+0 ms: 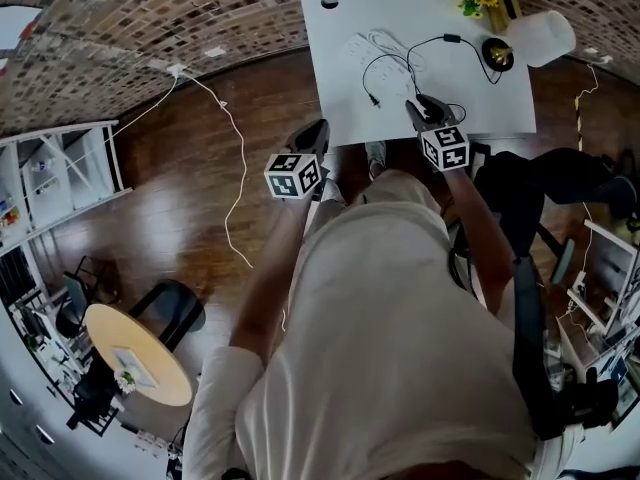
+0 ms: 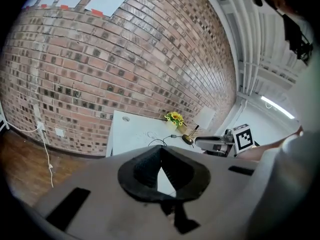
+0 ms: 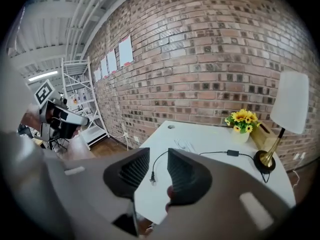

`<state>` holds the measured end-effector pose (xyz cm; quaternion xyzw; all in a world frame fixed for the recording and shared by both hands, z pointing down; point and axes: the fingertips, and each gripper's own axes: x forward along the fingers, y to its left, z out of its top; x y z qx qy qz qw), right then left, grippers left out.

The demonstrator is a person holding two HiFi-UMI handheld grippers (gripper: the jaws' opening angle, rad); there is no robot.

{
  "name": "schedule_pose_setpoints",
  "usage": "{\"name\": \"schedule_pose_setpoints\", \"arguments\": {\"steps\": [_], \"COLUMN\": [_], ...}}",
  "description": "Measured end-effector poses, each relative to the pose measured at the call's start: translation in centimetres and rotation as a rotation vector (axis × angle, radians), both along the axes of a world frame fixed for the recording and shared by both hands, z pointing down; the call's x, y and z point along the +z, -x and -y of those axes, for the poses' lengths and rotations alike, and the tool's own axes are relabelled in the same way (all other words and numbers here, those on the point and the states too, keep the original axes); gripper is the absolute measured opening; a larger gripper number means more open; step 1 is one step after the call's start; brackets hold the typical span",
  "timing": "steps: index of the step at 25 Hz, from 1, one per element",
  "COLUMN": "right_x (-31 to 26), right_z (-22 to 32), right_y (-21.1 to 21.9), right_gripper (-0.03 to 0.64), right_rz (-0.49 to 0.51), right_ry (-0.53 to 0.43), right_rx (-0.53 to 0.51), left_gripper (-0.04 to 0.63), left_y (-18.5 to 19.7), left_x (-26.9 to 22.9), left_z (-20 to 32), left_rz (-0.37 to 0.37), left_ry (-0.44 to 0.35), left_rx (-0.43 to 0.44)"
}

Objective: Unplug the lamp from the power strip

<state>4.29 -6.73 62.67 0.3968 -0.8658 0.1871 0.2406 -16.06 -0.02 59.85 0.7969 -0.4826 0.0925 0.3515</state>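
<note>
Lamp [image 1: 545, 36] stands at two o'clock on the white bench [image 1: 340, 28]. Its plug [image 3: 152, 178] lies loose mid-bench, apparently already out of the strip. Right hand-held gripper [image 3: 159, 159] is parted and empty; left hand-held gripper [image 2: 160, 151] is closed on nothing. Snagging the cord [image 3: 215, 153] could topple the lamp.

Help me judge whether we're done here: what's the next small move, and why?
Probably just withdraw the right gripper: the black plug lies loose on the table, plugged into nothing, and the tongs stand open and empty.

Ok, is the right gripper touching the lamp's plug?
Apart. In the right gripper view the plug lies on the table, well beyond the right gripper's open fingers; the head view shows a gap too.
</note>
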Motion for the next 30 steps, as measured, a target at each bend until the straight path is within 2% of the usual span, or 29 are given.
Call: {"name": "schedule_pose_setpoints", "arguments": {"steps": [6,13,18,25,30], "right_x": [-2.0,-3.0,-3.5,-3.0,-2.2], "right_z": [-3.5,-7.7,-11.0,-15.3,-16.7], "right_y": [3.5,5.7,5.7,4.5,3.9], "right_gripper": [0.104,0.1,0.098,0.098,0.104], "right_rz": [0.0,-0.008,-0.048,-0.098,-0.193], "right_ry": [-0.039,-0.064,-0.088,-0.092,-0.128], "right_rx": [-0.004,0.021,0.052,0.069,-0.016], "left_gripper": [0.002,0.002,0.002,0.002,0.002], "left_y": [3.5,5.9,6.2,5.1,4.0], "left_x": [-1.1,-1.9,-1.4,-0.3,-1.7], "left_z": [-3.9,-8.6,-12.4,-15.3,-15.5], "left_rz": [0.006,0.019,0.034,0.017,0.02], "left_ry": [-0.033,-0.06,-0.063,-0.046,-0.094], "left_rx": [-0.005,0.033,0.099,0.149,0.152]}}
